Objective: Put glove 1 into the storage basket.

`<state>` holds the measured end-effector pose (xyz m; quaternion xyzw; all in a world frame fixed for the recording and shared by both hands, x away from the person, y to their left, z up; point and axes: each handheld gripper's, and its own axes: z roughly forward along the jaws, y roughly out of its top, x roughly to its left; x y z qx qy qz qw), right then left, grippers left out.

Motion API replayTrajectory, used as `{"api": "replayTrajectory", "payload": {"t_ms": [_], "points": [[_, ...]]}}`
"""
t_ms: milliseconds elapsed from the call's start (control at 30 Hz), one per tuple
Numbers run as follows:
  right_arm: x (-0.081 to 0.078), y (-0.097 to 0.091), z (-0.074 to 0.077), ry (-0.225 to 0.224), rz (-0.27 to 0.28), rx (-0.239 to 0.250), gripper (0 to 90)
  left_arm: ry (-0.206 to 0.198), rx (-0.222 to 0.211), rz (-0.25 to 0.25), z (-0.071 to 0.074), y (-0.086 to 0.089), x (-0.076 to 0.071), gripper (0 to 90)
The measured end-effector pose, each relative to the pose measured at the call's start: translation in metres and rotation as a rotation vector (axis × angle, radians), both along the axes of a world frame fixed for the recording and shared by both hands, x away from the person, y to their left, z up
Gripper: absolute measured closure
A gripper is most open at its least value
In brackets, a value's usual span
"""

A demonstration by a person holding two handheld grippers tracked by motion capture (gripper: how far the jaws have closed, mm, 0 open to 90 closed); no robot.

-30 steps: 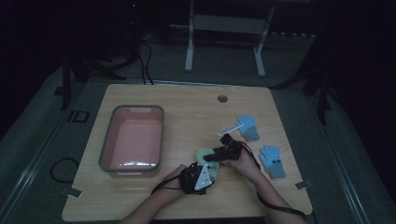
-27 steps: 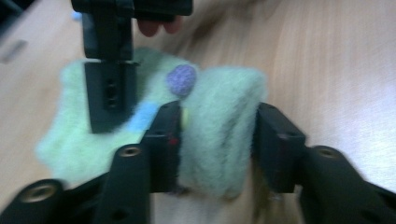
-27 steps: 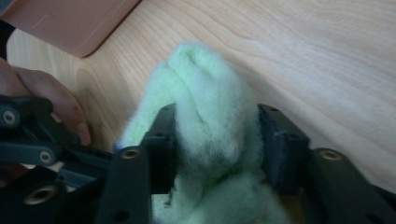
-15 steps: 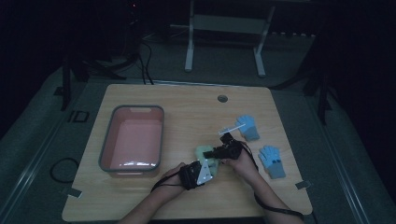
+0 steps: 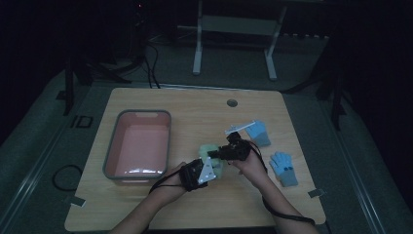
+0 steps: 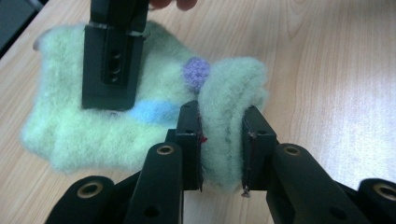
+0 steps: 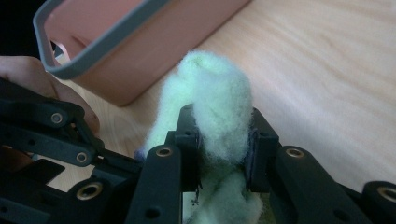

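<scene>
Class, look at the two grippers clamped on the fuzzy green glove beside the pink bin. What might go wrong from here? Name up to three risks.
1. Both the left gripper and right gripper pinch folds of the green glove; pulling apart may stretch or tear the fleece.
2. Each grip is on soft, bunched fabric, so a fold may slip out.
3. The bin stands close beside the right gripper; a careless swing might knock it.
</scene>
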<state>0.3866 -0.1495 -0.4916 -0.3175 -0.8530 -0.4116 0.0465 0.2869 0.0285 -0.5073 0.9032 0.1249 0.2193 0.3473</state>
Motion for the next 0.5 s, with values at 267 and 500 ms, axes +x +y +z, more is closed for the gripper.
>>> {"api": "replayTrajectory", "payload": {"t_ms": [267,500], "points": [[0.001,0.012,0.023,-0.029,0.012,-0.003,71.9,-0.009,0.002,0.000,0.025,0.013,0.001,73.8],[0.006,0.025,0.041,-0.043,0.022,0.023,71.8,-0.024,0.004,0.010,0.045,0.029,0.003,74.0]]}}
